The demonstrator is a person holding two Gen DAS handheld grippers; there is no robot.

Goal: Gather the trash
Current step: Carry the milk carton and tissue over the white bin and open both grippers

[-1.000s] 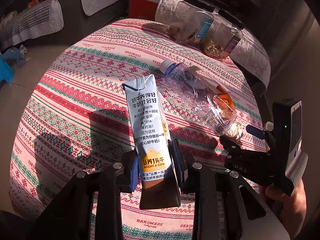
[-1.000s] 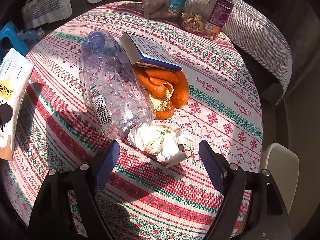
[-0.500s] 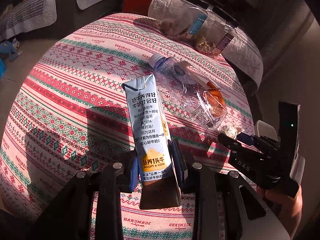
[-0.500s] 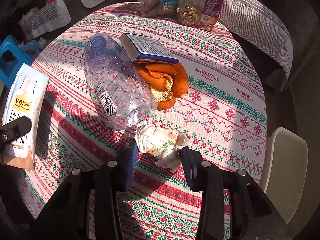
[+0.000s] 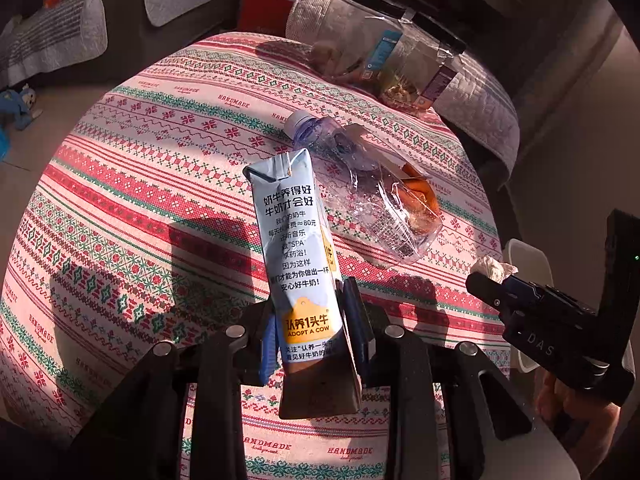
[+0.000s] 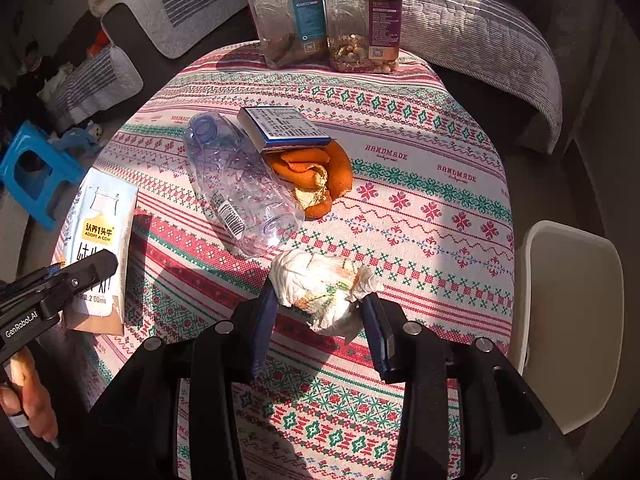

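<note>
The left tool [image 5: 312, 332] pinches a milk carton [image 5: 298, 248] near its bottom end, holding it upright above the near part of the table [image 5: 132, 184]. The right tool [image 6: 318, 320] is closed on a crumpled tissue [image 6: 320, 286], which sits between its blue pads and is lifted clear of the striped tablecloth; in the left wrist view the same tissue [image 5: 493, 269] peeks out past the tool's tip at the right edge.

Still lying on the table, toward its middle, are a crushed clear plastic bottle [image 6: 240, 184], a small flat box [image 6: 282, 126] just to its right, and orange peel [image 6: 316, 176] touching both the box's near end and the bottle's side. At the far edge stand two clear jars with black lids [image 6: 324, 16], side by side. A white bin [image 6: 572, 312] stands off the table's right side. On the floor to the far left are a blue stool [image 6: 36, 172] and a blue toy [image 6: 80, 136].
</note>
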